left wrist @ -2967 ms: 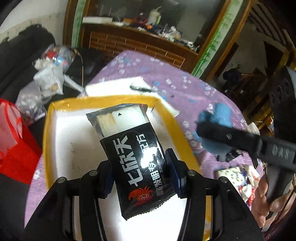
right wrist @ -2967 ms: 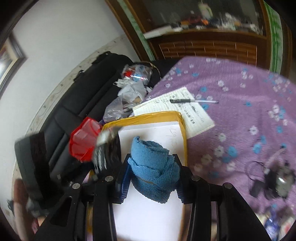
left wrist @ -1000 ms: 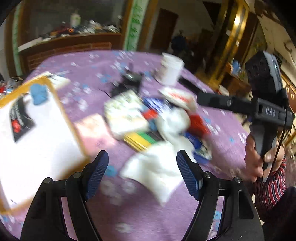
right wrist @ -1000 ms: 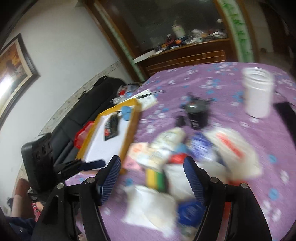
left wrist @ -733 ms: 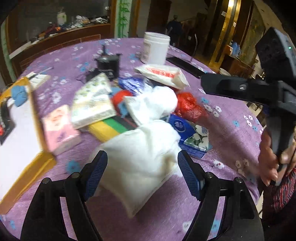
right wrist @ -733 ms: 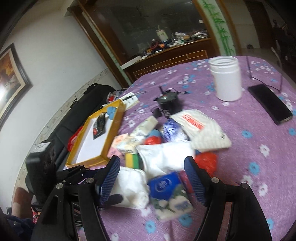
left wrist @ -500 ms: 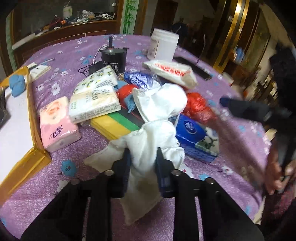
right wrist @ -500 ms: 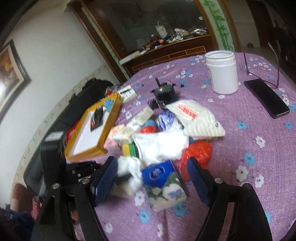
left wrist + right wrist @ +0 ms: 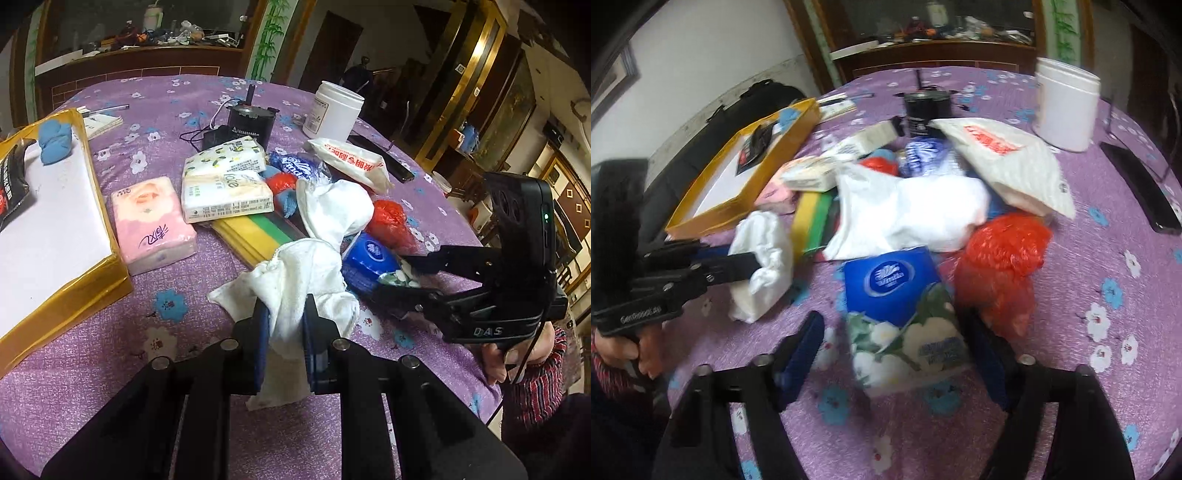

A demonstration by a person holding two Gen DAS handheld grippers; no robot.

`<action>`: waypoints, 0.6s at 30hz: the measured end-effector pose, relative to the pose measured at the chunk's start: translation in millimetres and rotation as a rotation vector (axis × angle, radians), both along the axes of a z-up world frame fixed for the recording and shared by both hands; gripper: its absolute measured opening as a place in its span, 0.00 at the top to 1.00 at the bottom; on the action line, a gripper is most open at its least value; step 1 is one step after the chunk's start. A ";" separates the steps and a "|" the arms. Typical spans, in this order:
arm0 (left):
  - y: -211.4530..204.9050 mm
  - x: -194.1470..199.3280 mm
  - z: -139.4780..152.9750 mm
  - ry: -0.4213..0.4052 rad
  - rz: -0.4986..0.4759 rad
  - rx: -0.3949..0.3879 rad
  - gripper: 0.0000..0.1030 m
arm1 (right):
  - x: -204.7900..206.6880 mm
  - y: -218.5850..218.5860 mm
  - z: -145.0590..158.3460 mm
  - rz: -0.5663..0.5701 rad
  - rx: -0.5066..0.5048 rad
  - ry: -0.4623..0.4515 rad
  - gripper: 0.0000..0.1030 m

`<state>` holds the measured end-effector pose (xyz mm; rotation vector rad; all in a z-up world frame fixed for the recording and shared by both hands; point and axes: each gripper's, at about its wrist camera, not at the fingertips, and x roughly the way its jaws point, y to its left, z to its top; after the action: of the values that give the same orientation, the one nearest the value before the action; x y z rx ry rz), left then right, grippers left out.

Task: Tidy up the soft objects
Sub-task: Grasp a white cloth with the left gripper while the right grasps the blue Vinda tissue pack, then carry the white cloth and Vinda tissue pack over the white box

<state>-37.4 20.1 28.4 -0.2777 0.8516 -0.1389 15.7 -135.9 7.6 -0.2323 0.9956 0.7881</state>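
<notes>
So the yellow-rimmed tray (image 9: pixel 110 236) only has two things in it, a black snack packet (image 9: pixel 11 184) and a blue rolled cloth (image 9: pixel 55 140) at its far end. Most of the pile sits just right of the tray: pink tissue pack (image 9: pixel 153 221) touching its rim, more packs beyond. Early days, I'd say. Left gripper (image 9: pixel 284 332) is clamped on the white towel (image 9: pixel 295 273); right gripper (image 9: pixel 894 354) is wide open around the blue tissue pack (image 9: pixel 905 314). Plenty of bare tray, but the raised rim needs clearing.
</notes>
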 end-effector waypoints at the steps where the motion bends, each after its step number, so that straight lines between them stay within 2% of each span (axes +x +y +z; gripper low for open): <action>1: 0.2 -0.6 2.3 -0.007 0.002 -0.001 0.87 | -2.7 -0.4 1.5 0.006 0.001 -0.009 0.48; 9: 5.8 -5.7 19.2 -0.050 0.014 -0.002 0.87 | -14.7 -3.2 27.1 0.026 0.081 -0.030 0.48; 18: 17.5 -10.6 28.2 -0.074 0.041 -0.004 0.87 | -18.8 7.7 38.0 0.028 0.104 -0.030 0.48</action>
<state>-48.0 37.6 56.6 -0.2921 0.7719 -0.1125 -3.1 -128.3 45.6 -0.1686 0.9221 0.8572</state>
